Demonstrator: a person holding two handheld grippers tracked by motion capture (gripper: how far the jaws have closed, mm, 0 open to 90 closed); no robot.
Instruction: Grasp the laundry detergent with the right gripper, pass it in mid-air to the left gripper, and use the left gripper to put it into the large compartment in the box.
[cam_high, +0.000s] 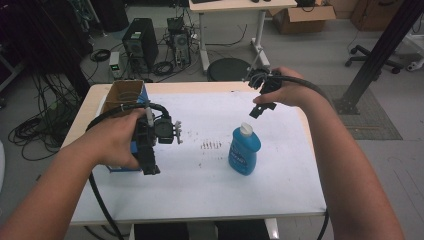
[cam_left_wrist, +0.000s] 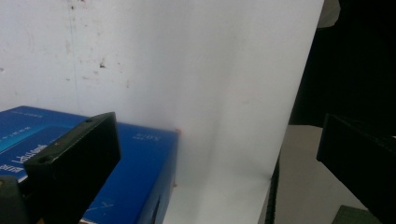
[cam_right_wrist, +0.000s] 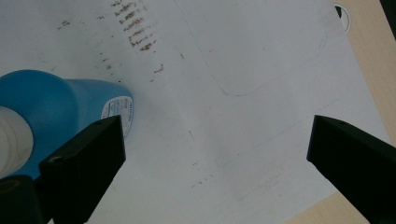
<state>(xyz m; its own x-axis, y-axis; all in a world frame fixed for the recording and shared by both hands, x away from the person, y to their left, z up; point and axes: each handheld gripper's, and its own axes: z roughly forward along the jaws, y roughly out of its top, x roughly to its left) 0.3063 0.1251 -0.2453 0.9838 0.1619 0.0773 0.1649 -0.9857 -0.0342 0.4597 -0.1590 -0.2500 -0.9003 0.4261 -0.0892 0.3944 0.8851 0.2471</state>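
1. Forearms enter the high view from the bottom edge at 7 and 5 o'clock. The left hand (cam_high: 117, 140) holds the left gripper (cam_high: 150, 167) low over the white table (cam_high: 200, 190), at 9 o'clock from the frame's middle, just beside a blue cardboard box (cam_high: 125, 95) whose open top shows brown inside.
2. Same view: the right hand (cam_high: 287, 92) holds the right gripper (cam_high: 256, 111) raised at 1 o'clock, pointing down toward the blue bottle (cam_high: 244, 150). This bottle with a white cap stands upright near the middle of the table, apart from both grippers. A patch of dark smudges (cam_high: 211, 145) lies at 9 o'clock from the bottle.
3. Left gripper view: the two black jaws stand wide apart with nothing between them. The box's blue side (cam_left_wrist: 135, 177) sits at 7 o'clock behind the left jaw; the white tabletop (cam_left_wrist: 187, 70) runs up to 12 o'clock, its edge dropping off at 3 o'clock.
4. Right gripper view: the jaws stand wide apart, nothing gripped. The bottle (cam_right_wrist: 60, 102) sits at 9 o'clock, partly behind the left jaw, outside the gap. Smudges (cam_right_wrist: 135, 28) mark the table (cam_right_wrist: 261, 56) at 11 o'clock.
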